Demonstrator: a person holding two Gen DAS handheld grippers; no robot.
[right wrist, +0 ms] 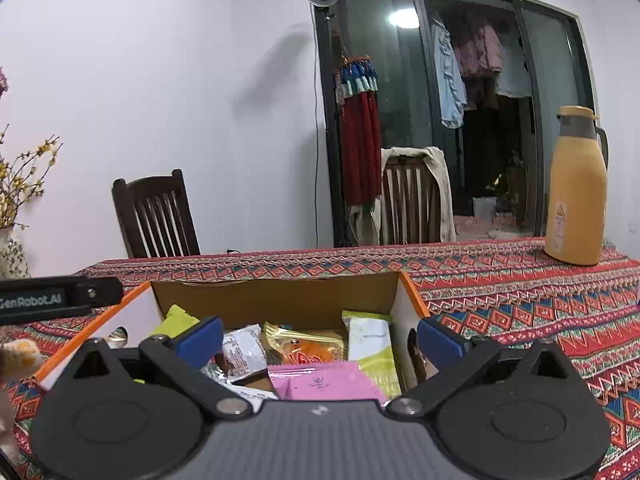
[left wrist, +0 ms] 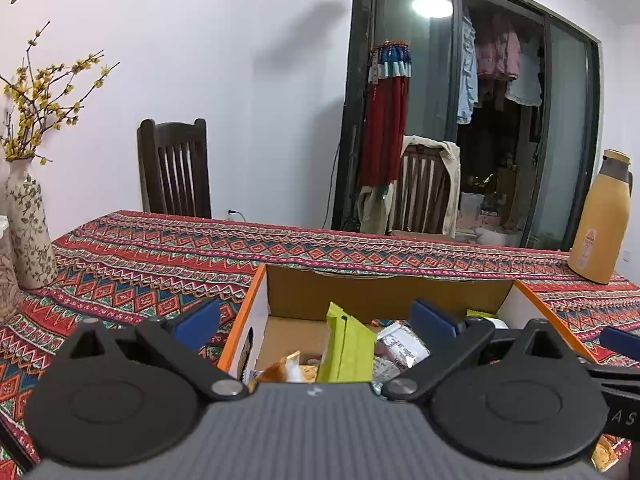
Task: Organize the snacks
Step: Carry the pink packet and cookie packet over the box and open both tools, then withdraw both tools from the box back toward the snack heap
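Observation:
An open cardboard box with orange edges (left wrist: 256, 300) (right wrist: 404, 300) sits on the patterned tablecloth and holds several snack packets. In the left wrist view a lime green packet (left wrist: 346, 350) stands upright beside a white-and-brown packet (left wrist: 402, 346) and an orange packet (left wrist: 286, 368). In the right wrist view I see a pink packet (right wrist: 324, 384), an orange-gold packet (right wrist: 308, 346), a white-green packet (right wrist: 370, 344) and a white packet (right wrist: 242, 350). My left gripper (left wrist: 316, 320) is open and empty over the box. My right gripper (right wrist: 320, 334) is open and empty over the box.
A yellow thermos jug (left wrist: 598, 220) (right wrist: 576, 188) stands at the table's far right. A floral vase with yellow blossoms (left wrist: 30, 224) stands at the left. Two dark wooden chairs (left wrist: 174, 168) (right wrist: 416, 196) are behind the table. The left gripper's body (right wrist: 56, 298) shows at the right view's left edge.

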